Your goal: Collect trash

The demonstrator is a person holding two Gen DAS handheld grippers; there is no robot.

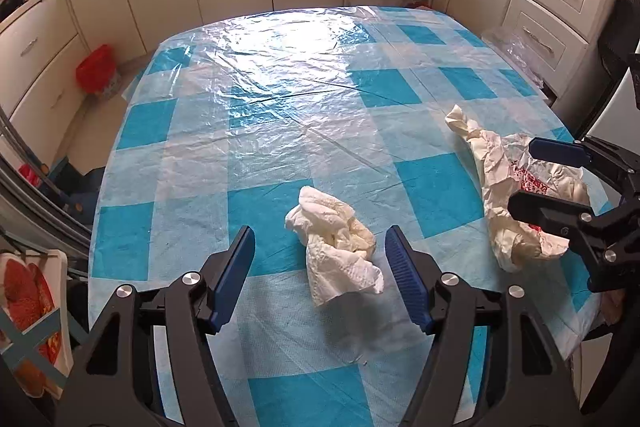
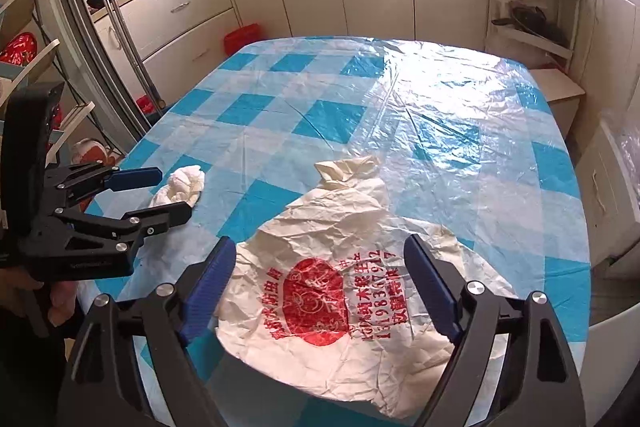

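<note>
trash lies in two pieces on the table covered with a blue-and-white checked cloth under clear plastic sheeting (image 1: 280,115). the crumpled white paper towel wad (image 1: 336,247) sits on the cloth straight ahead of the left gripper (image 1: 320,271), its near end reaching in between the two blue-padded fingers (image 1: 404,279) without touching either; that claw is spread wide and grips nothing. the wrinkled cream plastic bag with red printed characters and a red round logo (image 2: 340,291) lies flat to the right of the wad, well apart from it, its knotted end pointing toward the far side of the table. the right gripper (image 2: 340,287) hangs over the near part of this bag with its jaws wide apart, one finger on each side of the printed area, and whether the pads touch the plastic cannot be told. in the right wrist view the left gripper (image 2: 160,193) shows at the left edge, the towel wad (image 2: 182,187) just past its tips.
</note>
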